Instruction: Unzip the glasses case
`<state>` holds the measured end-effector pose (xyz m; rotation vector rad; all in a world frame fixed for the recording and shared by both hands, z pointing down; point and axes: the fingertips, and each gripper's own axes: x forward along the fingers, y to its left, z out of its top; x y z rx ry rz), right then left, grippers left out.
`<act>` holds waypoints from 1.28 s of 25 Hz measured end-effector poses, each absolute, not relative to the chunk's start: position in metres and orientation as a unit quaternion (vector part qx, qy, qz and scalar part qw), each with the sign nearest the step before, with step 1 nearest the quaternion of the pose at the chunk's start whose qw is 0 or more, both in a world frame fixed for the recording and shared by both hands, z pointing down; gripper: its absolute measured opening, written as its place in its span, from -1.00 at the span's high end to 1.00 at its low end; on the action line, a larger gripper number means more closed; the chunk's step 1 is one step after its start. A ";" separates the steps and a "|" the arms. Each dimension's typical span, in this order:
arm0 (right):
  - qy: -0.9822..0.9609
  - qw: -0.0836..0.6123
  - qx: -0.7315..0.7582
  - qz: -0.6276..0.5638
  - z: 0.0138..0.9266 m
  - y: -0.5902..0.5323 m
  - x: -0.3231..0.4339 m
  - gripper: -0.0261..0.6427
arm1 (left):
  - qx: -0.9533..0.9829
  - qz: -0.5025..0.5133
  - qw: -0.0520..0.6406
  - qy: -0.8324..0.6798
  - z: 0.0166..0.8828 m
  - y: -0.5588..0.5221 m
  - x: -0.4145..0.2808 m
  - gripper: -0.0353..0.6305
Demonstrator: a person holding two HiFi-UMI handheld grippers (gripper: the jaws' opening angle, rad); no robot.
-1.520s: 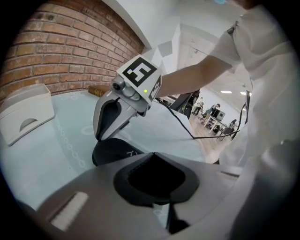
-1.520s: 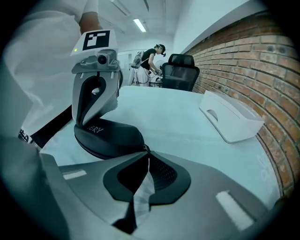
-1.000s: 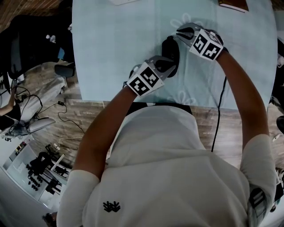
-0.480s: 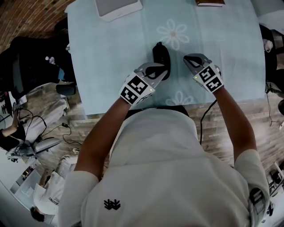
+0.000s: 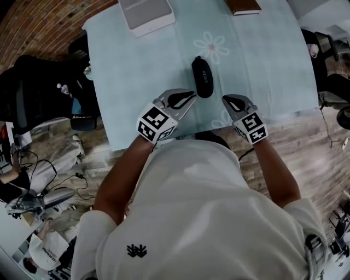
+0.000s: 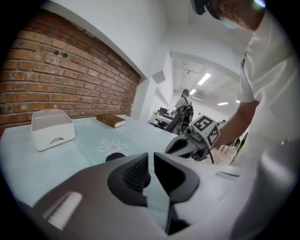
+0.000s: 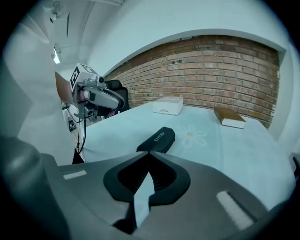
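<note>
The black glasses case [image 5: 202, 76] lies lengthwise on the pale blue tablecloth [image 5: 136, 71], just below a printed daisy. Nothing touches it. My left gripper [image 5: 191, 95] hovers at its near left, jaws empty with only a narrow slit between them. My right gripper [image 5: 227, 100] sits to the case's near right, shut on nothing. In the right gripper view the case [image 7: 157, 139] shows white lettering beyond the closed jaws [image 7: 149, 154], with the left gripper [image 7: 101, 98] at the left. In the left gripper view only the case's top [image 6: 115, 156] peeks above the jaws [image 6: 151, 161].
A white box [image 5: 146, 13] stands at the table's far left and a brown book [image 5: 243, 5] at the far edge. The table's near edge runs just under both grippers. Chairs, cables and gear crowd the floor at the left.
Both grippers have drawn back toward the near table edge. The left gripper, which was on the case's near end, has let go. The case now lies alone.
</note>
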<state>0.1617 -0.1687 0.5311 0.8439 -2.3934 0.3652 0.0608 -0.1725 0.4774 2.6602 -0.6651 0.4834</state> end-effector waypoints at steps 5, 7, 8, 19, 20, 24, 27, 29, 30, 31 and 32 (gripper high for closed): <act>-0.890 0.279 0.338 0.128 0.518 -0.136 0.138 0.92 | 0.943 0.130 0.188 -0.243 0.460 -0.144 0.020 0.73; -0.887 0.275 0.350 0.126 0.511 -0.126 0.131 0.92 | 0.943 0.114 0.191 -0.248 0.450 -0.133 0.002 0.73; -0.885 0.273 0.355 0.124 0.506 -0.121 0.128 0.92 | 0.943 0.110 0.189 -0.252 0.445 -0.127 -0.007 0.73; -0.877 0.244 0.398 0.115 0.468 -0.034 0.080 0.92 | 0.941 0.105 0.171 -0.272 0.418 -0.040 -0.093 0.73; -0.876 0.243 0.399 0.115 0.467 -0.025 0.076 0.92 | 0.941 0.106 0.171 -0.273 0.418 -0.032 -0.098 0.73; -0.878 0.238 0.400 0.114 0.464 0.008 0.061 0.92 | 0.940 0.100 0.180 -0.273 0.420 -0.002 -0.112 0.73; -0.878 0.239 0.399 0.112 0.464 0.031 0.053 0.92 | 0.941 0.076 0.193 -0.266 0.418 0.017 -0.119 0.73; -0.877 0.243 0.400 0.110 0.466 0.044 0.050 0.92 | 0.941 0.076 0.192 -0.267 0.420 0.025 -0.124 0.73; -0.876 0.244 0.402 0.109 0.466 0.049 0.049 0.92 | 0.941 0.080 0.189 -0.269 0.421 0.029 -0.127 0.73; -0.875 0.245 0.403 0.109 0.466 0.053 0.048 0.92 | 0.941 0.082 0.186 -0.270 0.421 0.032 -0.129 0.73; -0.874 0.244 0.405 0.109 0.465 0.057 0.047 0.92 | 0.942 0.081 0.184 -0.270 0.421 0.034 -0.132 0.73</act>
